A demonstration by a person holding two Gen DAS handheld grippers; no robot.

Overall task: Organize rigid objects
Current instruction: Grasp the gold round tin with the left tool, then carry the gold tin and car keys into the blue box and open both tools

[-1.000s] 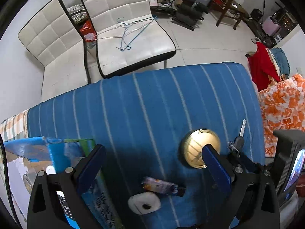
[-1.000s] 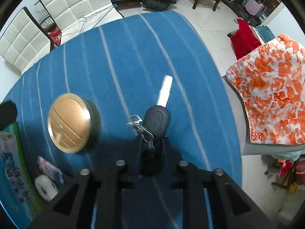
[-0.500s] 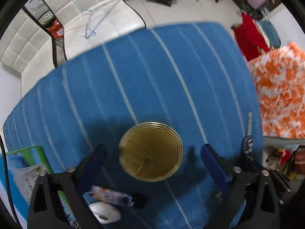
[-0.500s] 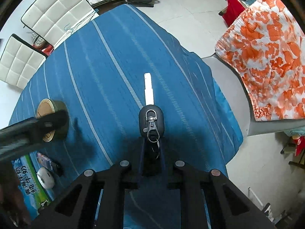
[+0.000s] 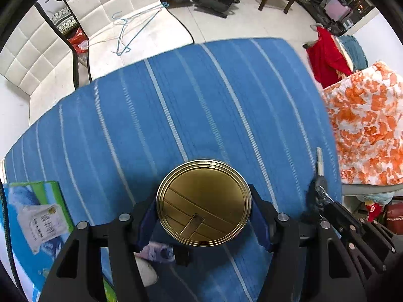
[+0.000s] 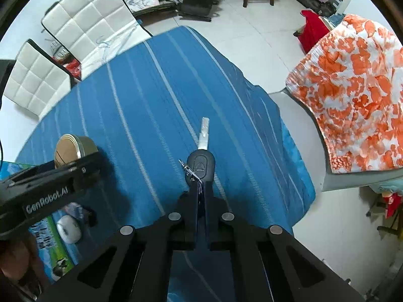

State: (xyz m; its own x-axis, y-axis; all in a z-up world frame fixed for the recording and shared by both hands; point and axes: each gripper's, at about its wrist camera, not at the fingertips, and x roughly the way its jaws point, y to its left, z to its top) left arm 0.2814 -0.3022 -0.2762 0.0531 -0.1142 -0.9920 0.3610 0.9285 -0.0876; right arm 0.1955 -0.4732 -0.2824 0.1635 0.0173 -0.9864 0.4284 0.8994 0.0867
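Evidently each tool carries one item for sorting: the left gripper (image 5: 204,216) has its fingers clamped on the gold tin (image 5: 203,202) over the bench's near edge, while the right gripper (image 6: 200,196) pinches the car key (image 6: 201,164) by its ring.

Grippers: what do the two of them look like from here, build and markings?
Both are matte black, angular frames with cut-out openings and round silver bolt heads. The left gripper has blue pads lining its fingers; its side reads "GenRobot.AI" in white. The right gripper has narrow, flat black fingers. No cables or sleeves show.
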